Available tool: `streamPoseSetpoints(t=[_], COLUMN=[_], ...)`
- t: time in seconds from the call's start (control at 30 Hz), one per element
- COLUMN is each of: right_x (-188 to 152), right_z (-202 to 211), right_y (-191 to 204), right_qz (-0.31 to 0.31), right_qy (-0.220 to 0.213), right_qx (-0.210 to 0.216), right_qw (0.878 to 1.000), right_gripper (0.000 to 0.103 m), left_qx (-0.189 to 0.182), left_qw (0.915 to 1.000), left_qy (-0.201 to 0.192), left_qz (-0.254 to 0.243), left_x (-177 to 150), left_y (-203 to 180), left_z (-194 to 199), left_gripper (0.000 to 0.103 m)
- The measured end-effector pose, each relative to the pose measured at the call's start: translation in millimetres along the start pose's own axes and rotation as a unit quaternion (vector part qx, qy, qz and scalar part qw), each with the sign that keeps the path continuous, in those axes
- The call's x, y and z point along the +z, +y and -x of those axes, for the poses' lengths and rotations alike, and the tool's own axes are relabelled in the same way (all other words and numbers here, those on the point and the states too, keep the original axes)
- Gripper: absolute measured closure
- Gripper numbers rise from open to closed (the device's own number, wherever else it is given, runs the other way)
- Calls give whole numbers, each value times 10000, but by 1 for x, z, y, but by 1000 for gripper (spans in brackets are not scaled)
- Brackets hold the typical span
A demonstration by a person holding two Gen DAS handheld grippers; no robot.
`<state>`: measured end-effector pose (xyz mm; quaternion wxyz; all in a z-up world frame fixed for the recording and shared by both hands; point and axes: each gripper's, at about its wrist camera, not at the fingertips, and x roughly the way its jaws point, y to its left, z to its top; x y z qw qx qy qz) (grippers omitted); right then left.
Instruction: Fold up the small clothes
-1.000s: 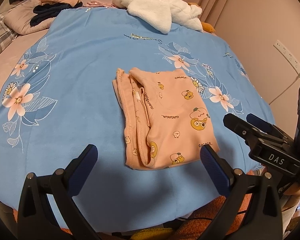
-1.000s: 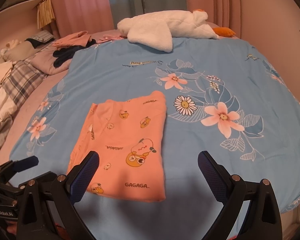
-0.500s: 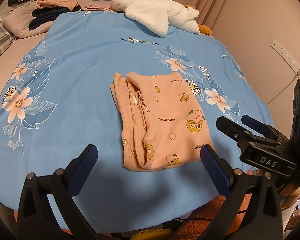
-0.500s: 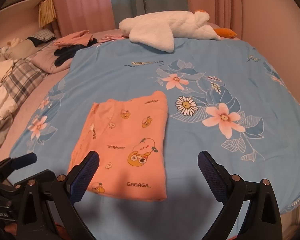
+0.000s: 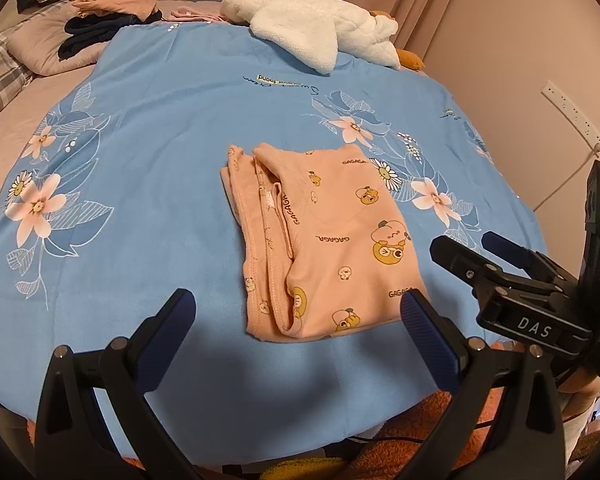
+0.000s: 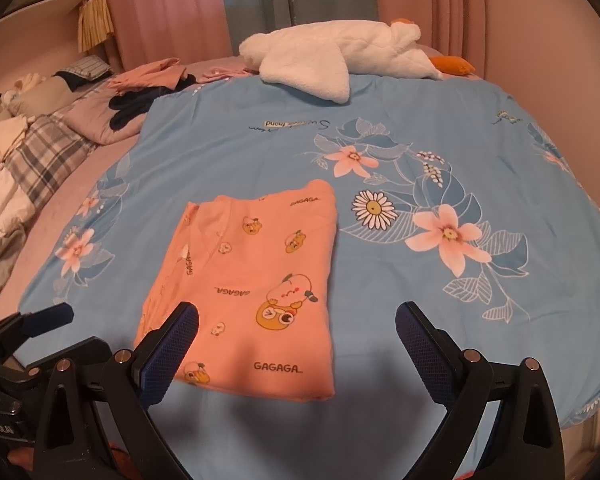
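A small peach garment [image 5: 324,240] printed with cartoon figures and "GAGAGA" lies folded into a rectangle on the blue flowered sheet [image 5: 148,184]. Its layered hems face left in the left wrist view. My left gripper [image 5: 296,320] hovers open just short of the garment's near edge, with nothing between its fingers. The right gripper [image 6: 296,332] is open too, and its left fingertip [image 6: 172,340] hangs over the near left corner of the same garment [image 6: 260,280]. The right gripper's body [image 5: 512,292] shows at the right of the left wrist view.
A white plush toy [image 6: 340,56] lies at the far end of the sheet [image 6: 440,128]. Peach and dark clothes [image 6: 148,84] are piled at the far left beside a plaid blanket [image 6: 40,160]. A wall with a socket strip [image 5: 572,116] runs along the right.
Both grippers have drawn back a little and risen, so the garment sits slightly farther off in both views. Both stay open. The garment itself has not moved.
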<state>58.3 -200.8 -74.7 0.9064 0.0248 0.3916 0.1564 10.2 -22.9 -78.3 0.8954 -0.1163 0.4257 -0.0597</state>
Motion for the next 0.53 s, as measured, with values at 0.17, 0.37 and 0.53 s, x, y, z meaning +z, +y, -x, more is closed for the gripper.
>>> streamPoseSetpoints(t=[0.17,0.37,0.53], right_x=[0,-2,-2], right_z=[-1,-2,-2], right_y=[-1,-2,-1], right_qz=[-8,0,-3], right_qy=[12,24,23], right_qx=[-33,-40,-43], right_qw=[10000,10000,10000], right_gripper=[5,5,5], left_qx=[-4,-25,-18], left_qw=[10000,10000,10000], left_qy=[13,11,2], left_qz=[17,-2,26], left_x=[-1,-1,-1], left_y=[0,-1,-1], left_z=[0,0,1], left_gripper=[1,1,1])
